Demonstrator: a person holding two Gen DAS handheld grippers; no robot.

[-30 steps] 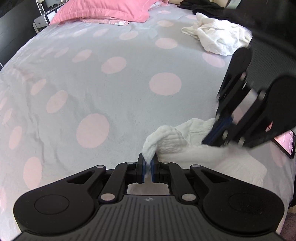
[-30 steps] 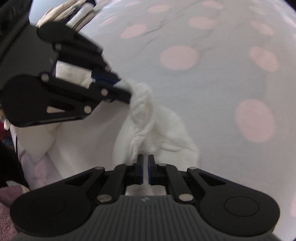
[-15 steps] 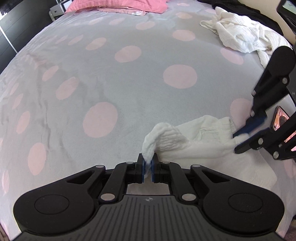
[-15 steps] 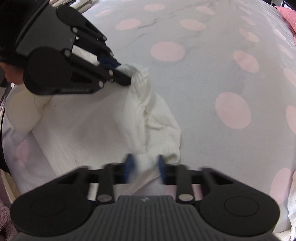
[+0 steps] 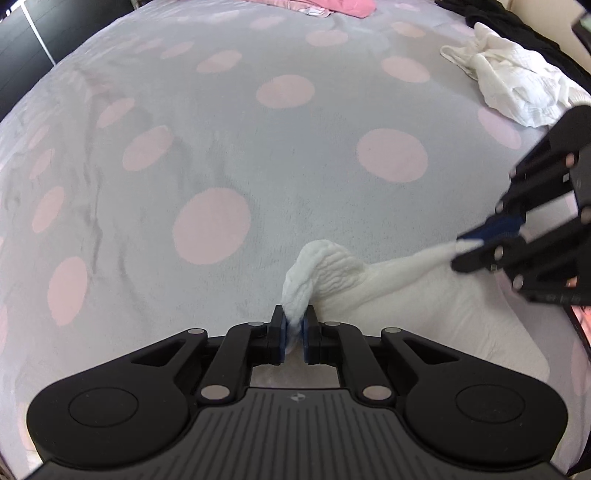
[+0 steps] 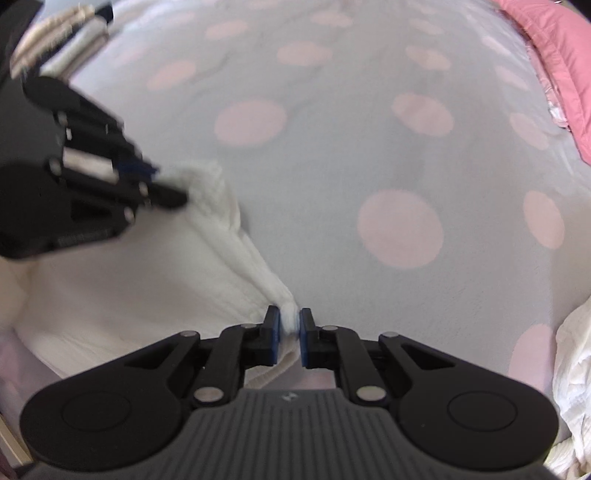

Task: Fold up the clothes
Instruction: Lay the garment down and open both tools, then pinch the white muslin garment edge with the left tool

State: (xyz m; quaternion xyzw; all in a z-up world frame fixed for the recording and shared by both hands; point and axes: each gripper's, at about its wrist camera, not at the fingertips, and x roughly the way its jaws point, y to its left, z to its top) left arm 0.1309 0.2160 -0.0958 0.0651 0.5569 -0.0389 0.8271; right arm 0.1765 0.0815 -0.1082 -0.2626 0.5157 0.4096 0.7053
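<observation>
A white garment (image 5: pixel 402 295) lies on the grey bedspread with pink dots (image 5: pixel 221 155). My left gripper (image 5: pixel 294 325) is shut on one bunched ribbed corner of it. My right gripper (image 5: pixel 463 251) comes in from the right in the left wrist view and pinches the other corner, so the edge between them is stretched. The right wrist view shows my right gripper (image 6: pixel 288 328) shut on the white garment (image 6: pixel 147 295), with my left gripper (image 6: pixel 162 188) at the upper left holding the far corner.
A second crumpled white garment (image 5: pixel 517 85) lies at the far right of the bed, also seen as the white cloth (image 6: pixel 576 376). Dark clothing (image 5: pixel 517 22) lies behind it. A pink pillow (image 6: pixel 554 55) sits at the bed's head. A phone screen (image 5: pixel 580 317) glows at the right edge.
My right gripper opened, then shut on the garment's other corner and pulled away to the right. The edge between the two grippers is now stretched out. My left gripper kept its grip.
</observation>
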